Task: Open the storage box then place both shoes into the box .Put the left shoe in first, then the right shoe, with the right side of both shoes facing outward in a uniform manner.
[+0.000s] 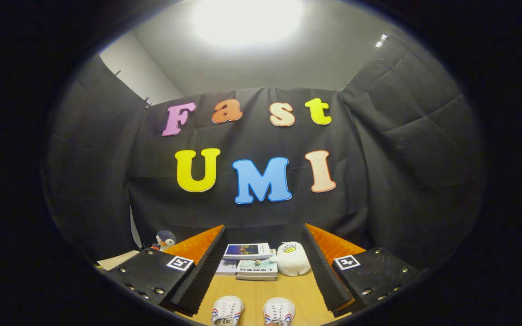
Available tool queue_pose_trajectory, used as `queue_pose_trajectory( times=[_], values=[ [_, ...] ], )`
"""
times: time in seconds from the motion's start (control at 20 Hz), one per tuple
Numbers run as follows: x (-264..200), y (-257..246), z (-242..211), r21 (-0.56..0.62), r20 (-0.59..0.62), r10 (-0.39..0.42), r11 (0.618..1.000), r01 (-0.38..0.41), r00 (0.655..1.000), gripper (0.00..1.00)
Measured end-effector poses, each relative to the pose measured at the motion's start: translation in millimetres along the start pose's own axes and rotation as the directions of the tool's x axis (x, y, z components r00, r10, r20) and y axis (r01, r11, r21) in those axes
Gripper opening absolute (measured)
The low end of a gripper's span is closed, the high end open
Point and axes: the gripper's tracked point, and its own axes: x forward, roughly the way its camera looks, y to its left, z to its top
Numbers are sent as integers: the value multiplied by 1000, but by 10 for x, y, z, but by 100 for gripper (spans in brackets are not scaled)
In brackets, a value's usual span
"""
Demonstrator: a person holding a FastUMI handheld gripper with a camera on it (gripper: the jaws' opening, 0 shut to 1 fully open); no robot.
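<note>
Two white shoes with red and blue stripes stand side by side on the wooden table, toes pointing toward the booth's back wall. The left shoe (227,310) and the right shoe (279,311) lie low between my fingers, close to the camera. My gripper (262,260) is open, its fingers spread wide apart, with nothing between them but the table and the things on it. It is held above the table, looking toward the back wall.
A stack of books (248,261) lies on the wooden table (261,290) beyond the shoes. A white plush toy (292,258) sits right of the books. A penguin toy (165,240) stands at the back left, with a flat beige sheet (117,260) beside it.
</note>
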Motion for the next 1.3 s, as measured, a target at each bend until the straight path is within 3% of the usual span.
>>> queue_pose_trajectory(
  times=[0.35,0.7,1.3],
  values=[
    [9,371,-310,92,-82,93,992,-85,992,98],
    [19,765,-757,216,-204,182,967,-137,962,98],
    [-219,1623,-1761,435,-444,376,884,-171,813,99]
  ],
)
